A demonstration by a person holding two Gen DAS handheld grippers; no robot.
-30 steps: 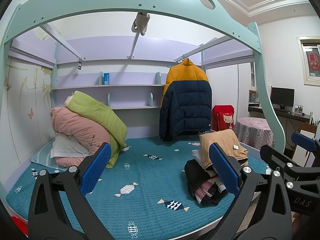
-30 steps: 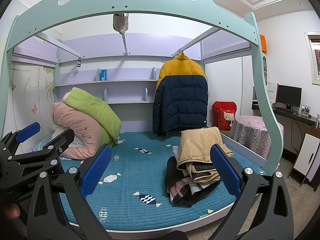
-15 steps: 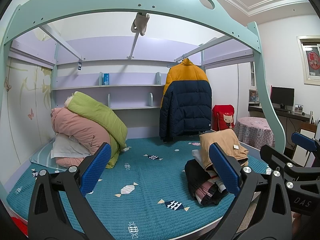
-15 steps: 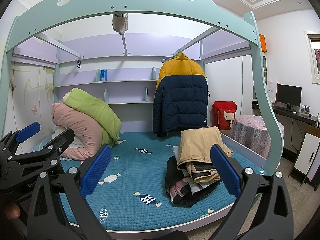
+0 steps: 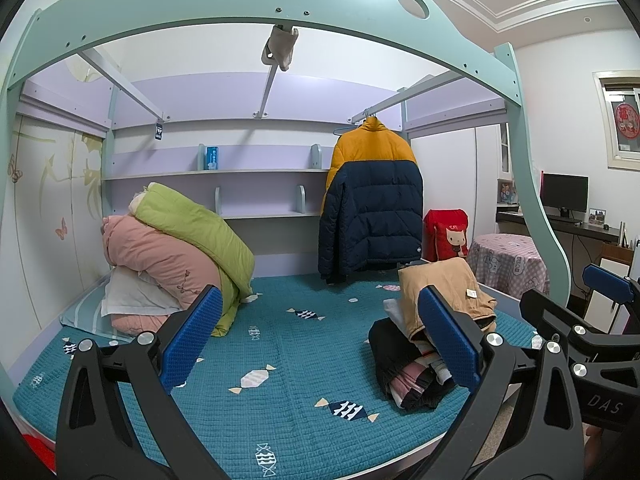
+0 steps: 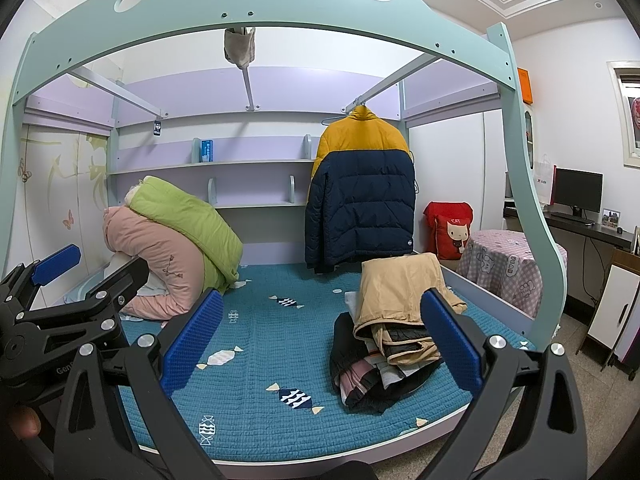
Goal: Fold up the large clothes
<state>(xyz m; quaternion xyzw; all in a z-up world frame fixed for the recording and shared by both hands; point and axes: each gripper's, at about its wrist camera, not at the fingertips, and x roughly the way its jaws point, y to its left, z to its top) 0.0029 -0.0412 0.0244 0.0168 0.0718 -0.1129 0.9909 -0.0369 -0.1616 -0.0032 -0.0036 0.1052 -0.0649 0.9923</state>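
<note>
Clothes sit in a messy pile on the right, near side of the blue bed, a tan one on top. Maybe they wait there for folding. Both tongs, left and right, are wide open, holding nothing, in the air near the bed's edge. A big jacket hangs far back.

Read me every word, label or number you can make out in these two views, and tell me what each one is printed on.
"DAS": on the right gripper's black body, seen in the left wrist view.
"Gen", cut off: on the left gripper's black body, right wrist view.
Red cushion: small lettering above the cat, too blurred to read.
Blue box on the shelf: print too small.
Tag on the tan garment: unreadable.
</note>
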